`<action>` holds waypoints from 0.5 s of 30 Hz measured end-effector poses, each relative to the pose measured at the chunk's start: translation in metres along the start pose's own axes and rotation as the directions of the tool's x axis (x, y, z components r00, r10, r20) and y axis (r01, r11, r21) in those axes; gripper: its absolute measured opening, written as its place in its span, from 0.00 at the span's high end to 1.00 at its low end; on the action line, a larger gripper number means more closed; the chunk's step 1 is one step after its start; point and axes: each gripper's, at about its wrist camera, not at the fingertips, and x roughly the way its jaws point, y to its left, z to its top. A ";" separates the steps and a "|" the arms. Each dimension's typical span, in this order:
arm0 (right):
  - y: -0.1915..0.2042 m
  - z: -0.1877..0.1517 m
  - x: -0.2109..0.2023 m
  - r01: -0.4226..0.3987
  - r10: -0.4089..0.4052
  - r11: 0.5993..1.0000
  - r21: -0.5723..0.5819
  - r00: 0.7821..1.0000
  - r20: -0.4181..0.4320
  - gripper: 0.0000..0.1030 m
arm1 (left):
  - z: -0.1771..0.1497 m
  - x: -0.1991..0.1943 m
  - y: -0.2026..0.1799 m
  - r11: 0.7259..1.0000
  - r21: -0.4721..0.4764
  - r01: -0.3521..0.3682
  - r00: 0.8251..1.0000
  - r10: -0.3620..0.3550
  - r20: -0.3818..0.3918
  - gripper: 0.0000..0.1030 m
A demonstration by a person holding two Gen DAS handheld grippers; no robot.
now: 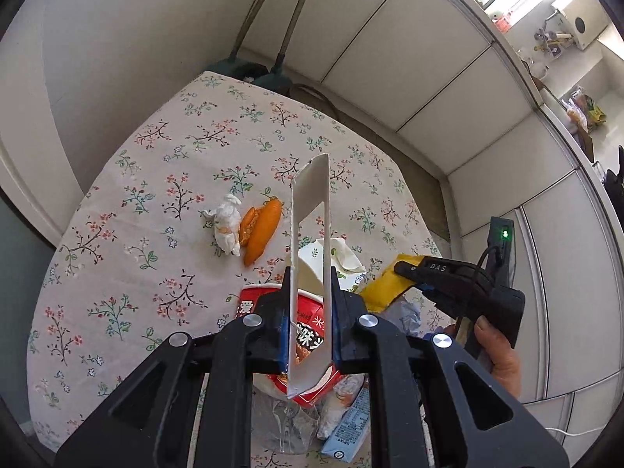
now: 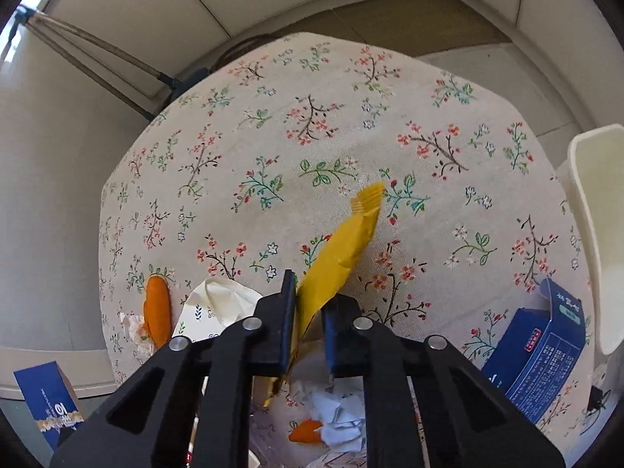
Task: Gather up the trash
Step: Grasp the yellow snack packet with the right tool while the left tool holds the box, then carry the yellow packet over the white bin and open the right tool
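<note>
My left gripper (image 1: 311, 277) is shut on the thin edge of a white plastic container (image 1: 310, 214), which stands upright between its fingers; the same container (image 2: 592, 234) shows at the right of the right wrist view. My right gripper (image 2: 312, 292) is shut on a yellow wrapper (image 2: 343, 245), whose far end lifts off the floral tablecloth (image 2: 312, 117). From the left wrist view, the right gripper (image 1: 405, 269) pinches that wrapper (image 1: 386, 288) beside a red noodle cup (image 1: 308, 335). Orange peel (image 1: 261, 230) and a crumpled white tissue (image 1: 228, 226) lie further out.
A white leaf-print carton (image 1: 343, 257), a light blue carton (image 1: 347, 429), clear plastic (image 1: 288, 425) and crumpled paper (image 2: 339, 417) lie near the grippers. A dark blue box (image 2: 538, 355) rests at the table's right. Mop poles (image 1: 273, 19) lean on the wall behind.
</note>
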 end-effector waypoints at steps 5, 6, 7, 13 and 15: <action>0.012 -0.010 -0.037 -0.025 0.035 0.996 -0.086 0.993 0.112 0.95 | -0.001 -0.001 -0.003 1.000 0.007 0.012 1.000 -0.012 0.012 0.86; 0.014 -0.013 -0.046 -0.037 0.050 0.994 -0.098 0.990 0.131 0.95 | -0.001 -0.002 -0.003 1.000 0.005 0.022 1.000 -0.022 0.020 0.86; 0.015 -0.018 -0.057 -0.049 0.066 0.992 -0.114 0.986 0.153 0.96 | -0.001 -0.003 -0.004 1.000 0.003 0.030 0.999 -0.030 0.028 0.86; 0.022 -0.044 -0.112 -0.073 0.127 0.977 -0.199 0.953 0.276 0.96 | -0.002 -0.017 -0.017 0.997 0.034 0.071 0.993 -0.074 0.095 0.86; 0.022 -0.050 -0.127 -0.085 0.149 0.973 -0.213 0.941 0.303 0.96 | -0.003 -0.021 -0.024 0.995 0.055 0.078 0.990 -0.084 0.114 0.86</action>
